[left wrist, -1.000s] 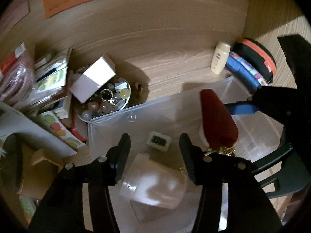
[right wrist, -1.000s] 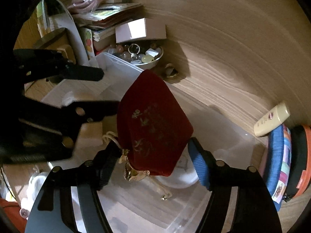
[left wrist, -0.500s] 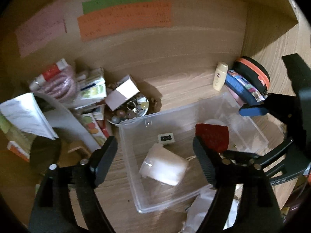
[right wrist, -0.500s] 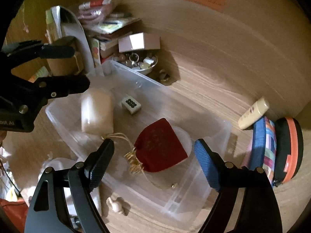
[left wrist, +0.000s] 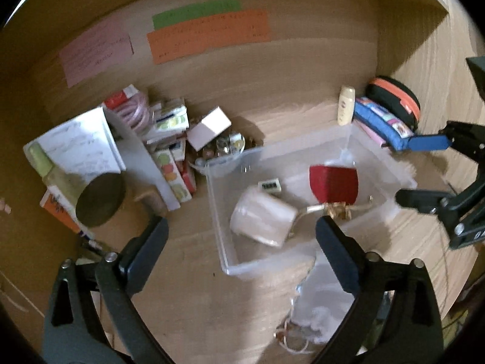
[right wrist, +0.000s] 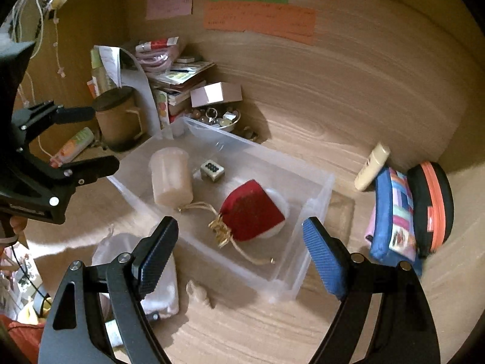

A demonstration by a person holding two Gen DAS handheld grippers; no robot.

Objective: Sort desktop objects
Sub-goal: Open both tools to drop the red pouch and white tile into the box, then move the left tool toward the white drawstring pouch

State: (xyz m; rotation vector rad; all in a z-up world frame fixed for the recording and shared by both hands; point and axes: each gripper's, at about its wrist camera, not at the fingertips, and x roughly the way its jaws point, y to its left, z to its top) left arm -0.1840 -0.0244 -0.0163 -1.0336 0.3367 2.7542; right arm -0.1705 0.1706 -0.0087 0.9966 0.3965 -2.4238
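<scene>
A clear plastic bin stands on the wooden desk. In it lie a red drawstring pouch with gold cord, a whitish cup on its side and a small die-like block. My left gripper is open and empty, above the bin's near edge. My right gripper is open and empty, above the bin's near side. Each gripper shows in the other's view, the right one and the left one.
A white mesh pouch lies in front of the bin. A trinket dish, small box, books and a brown lidded can crowd the left. A lotion tube, blue case and black-orange case sit at right.
My right gripper let go of the red pouch into the bin. Both grippers have opened wide and pulled back and up from the bin.
</scene>
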